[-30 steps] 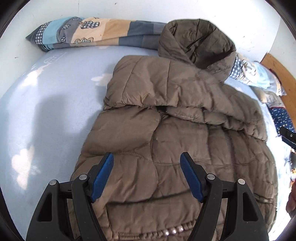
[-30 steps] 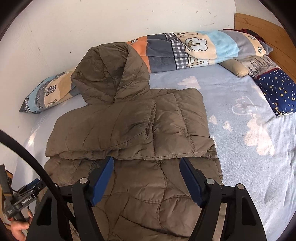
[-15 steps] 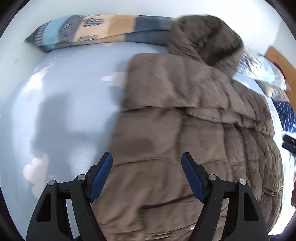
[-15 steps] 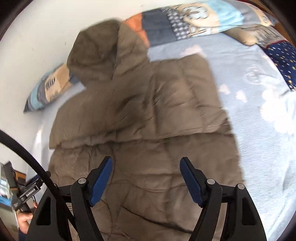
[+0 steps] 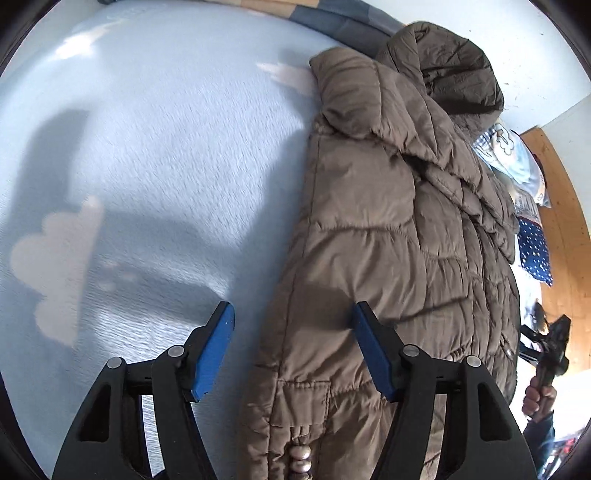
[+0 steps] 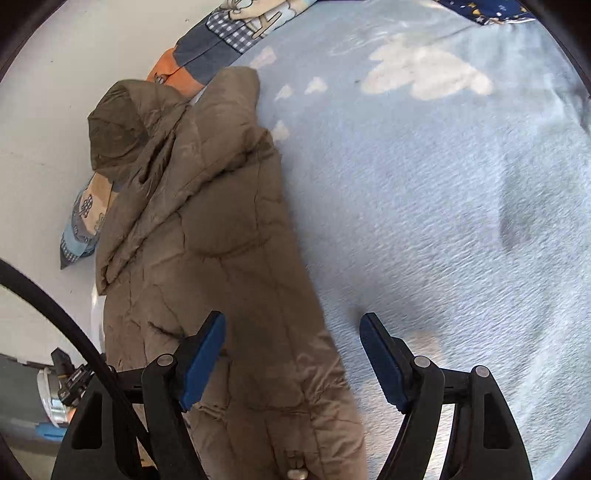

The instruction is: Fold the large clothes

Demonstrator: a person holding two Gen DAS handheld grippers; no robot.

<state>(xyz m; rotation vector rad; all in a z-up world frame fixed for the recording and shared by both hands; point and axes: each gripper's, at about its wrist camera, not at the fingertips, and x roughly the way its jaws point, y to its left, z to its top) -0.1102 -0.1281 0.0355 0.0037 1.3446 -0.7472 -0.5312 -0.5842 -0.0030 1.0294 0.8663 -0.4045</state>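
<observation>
jacket (image 5: 388, 229): brown, hood at 12 o'clock, on blue bed (image 5: 147, 147)
left gripper (image 5: 291, 328): released, jaws just closing, straddling the jacket's left edge
right gripper (image 6: 291, 339): released, over the jacket's right edge

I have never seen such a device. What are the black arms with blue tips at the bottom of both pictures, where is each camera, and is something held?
They are two hand-held grippers, one in each hand of a person; no robot is there. Each carries a camera looking forward along its two fingers. One picture comes from the left gripper, the other from the right gripper. A brown padded jacket with a hood lies on a light blue bedsheet with cloud shapes; patterned pillows lie along the wall. Each gripper straddles one side edge of the jacket near its bottom. The left jaws have just been closing somewhat, yet both grippers are open, so nothing is held.
</observation>
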